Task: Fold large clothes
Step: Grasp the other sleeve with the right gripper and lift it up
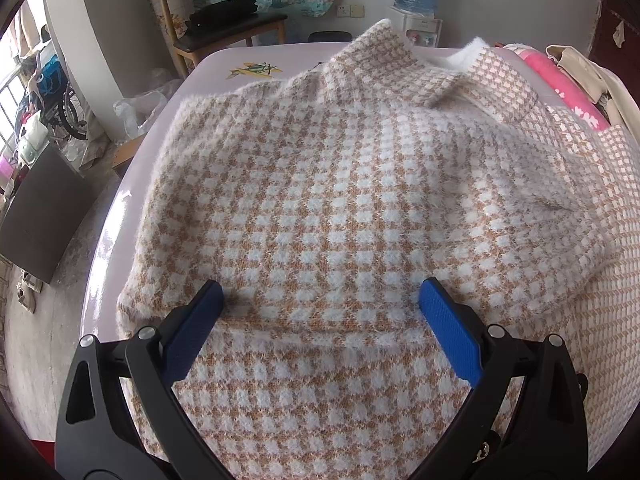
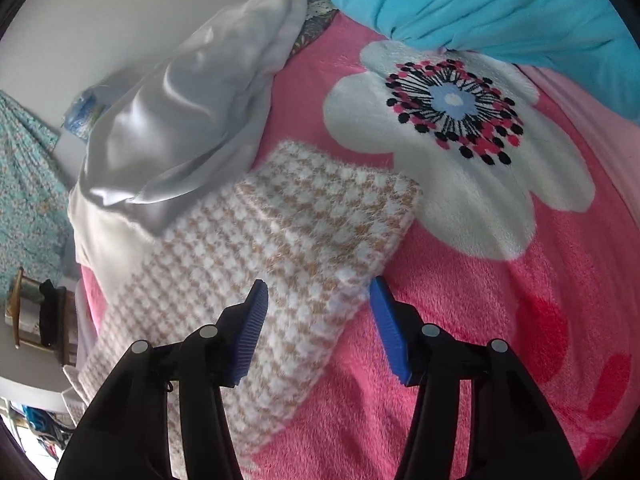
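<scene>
- Left tool point(image 1: 320, 300): jaws wide apart, empty, over the checked sweater point(image 1: 340, 200) spread on the bench point(image 1: 240, 64).
- Right tool point(image 2: 318, 300): jaws half apart, straddling the sweater sleeve point(image 2: 288, 232) on the pink blanket point(image 2: 500, 320), pads not pressing.

Sweater point(image 1: 340, 200) hem behind the tongs; sleeve point(image 2: 280, 248) partly under grey cloth point(image 2: 172, 120).

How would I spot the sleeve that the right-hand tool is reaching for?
Find the pink blanket with the big white flower. Just left of that flower a long checked sleeve lies across the blanket, beside a shiny grey cloth. It is the only fuzzy tan-and-white checked piece there.
</scene>
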A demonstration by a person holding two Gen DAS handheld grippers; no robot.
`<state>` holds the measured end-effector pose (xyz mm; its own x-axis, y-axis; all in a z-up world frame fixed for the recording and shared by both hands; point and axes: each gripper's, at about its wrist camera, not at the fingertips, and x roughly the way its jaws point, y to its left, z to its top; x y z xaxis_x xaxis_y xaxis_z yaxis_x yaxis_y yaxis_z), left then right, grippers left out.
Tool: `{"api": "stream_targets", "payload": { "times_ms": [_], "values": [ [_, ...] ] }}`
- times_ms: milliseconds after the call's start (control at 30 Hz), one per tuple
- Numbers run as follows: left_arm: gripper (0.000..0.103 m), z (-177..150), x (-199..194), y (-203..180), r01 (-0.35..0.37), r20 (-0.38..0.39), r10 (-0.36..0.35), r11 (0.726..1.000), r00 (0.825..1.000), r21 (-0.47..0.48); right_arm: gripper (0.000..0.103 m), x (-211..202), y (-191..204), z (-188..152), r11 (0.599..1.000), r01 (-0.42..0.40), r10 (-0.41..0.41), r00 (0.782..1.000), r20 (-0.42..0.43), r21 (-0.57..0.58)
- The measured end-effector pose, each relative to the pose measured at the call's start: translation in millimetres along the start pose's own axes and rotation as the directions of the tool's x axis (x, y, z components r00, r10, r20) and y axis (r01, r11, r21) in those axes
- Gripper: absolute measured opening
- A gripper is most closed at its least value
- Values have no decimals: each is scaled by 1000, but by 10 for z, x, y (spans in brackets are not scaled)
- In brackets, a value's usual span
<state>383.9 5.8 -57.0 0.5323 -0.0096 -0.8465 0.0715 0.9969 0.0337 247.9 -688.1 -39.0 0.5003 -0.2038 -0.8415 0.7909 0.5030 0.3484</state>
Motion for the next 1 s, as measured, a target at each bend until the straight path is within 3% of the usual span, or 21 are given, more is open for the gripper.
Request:
{"api": "stream_targets", "payload": {
  "times_ms": [200,533,633,767,1000],
  "values": [
    [95,-13,1,6,-4,16,4,1000,1000,-5,42,60,-49,63,1000,-2,1,1000,19,23],
    [95,-26,-4,-10,-12,22,12,1000,1000,-9,41,136,-82,147,998,-6,5,1000,20,68],
    [95,-34,-10,-13,-12,23,12,1000,1000,-9,40,147,-45,154,998,16,-17,999,29,54],
    [95,-18,1,10,-12,26,13,1000,1000,-9,31,95,32,134,999,37,-38,998,50,11],
    [95,-13,7,13,-15,28,15,1000,999,-10,22,-201,191,92,998,28,-22,992,125,-49]
  ]
}}
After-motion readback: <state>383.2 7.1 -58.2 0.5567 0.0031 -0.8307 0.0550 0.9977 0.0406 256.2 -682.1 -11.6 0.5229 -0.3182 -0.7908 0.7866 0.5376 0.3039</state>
